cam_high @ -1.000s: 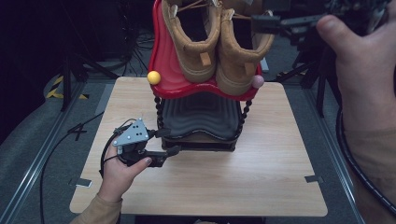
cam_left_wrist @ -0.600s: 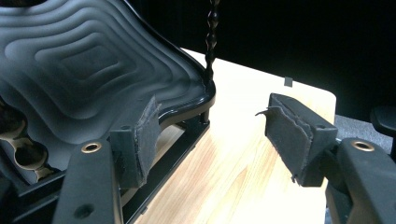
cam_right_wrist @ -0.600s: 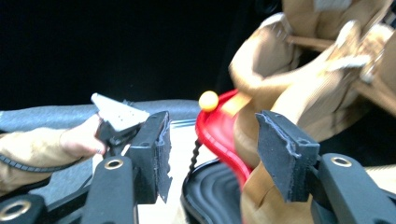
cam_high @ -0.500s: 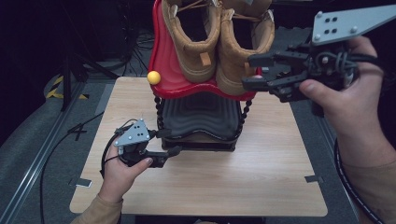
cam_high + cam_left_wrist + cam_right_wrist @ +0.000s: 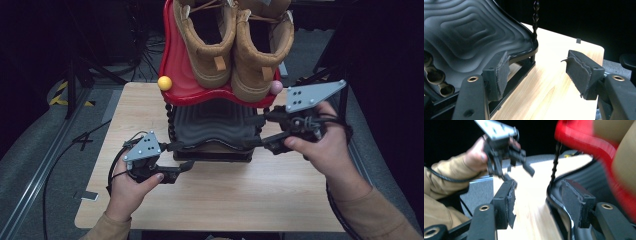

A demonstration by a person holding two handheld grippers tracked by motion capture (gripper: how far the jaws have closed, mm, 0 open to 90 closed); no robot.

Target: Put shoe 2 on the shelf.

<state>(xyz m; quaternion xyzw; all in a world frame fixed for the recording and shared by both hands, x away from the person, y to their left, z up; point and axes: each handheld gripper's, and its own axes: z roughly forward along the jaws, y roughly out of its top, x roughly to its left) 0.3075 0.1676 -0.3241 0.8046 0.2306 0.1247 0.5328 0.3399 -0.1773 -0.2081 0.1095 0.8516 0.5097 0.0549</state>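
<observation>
No words, brand names or numbers can be read anywhere. The small tabs on the boots' [image 5: 235, 45] heels may carry a label, but they are too small to tell.

I see a light wooden table [image 5: 225, 200] on grey floor. A black-based two-tier shoe rack [image 5: 215, 131] stands directly on it, centre toward 12 o'clock. Bare wood from 3 round to 9 o'clock. My gripper-holding hands hover low over it.

Right gripper [image 5: 265, 131] came down from beside boots to black tray's [image 5: 215, 125] right edge; jaws open.
</observation>
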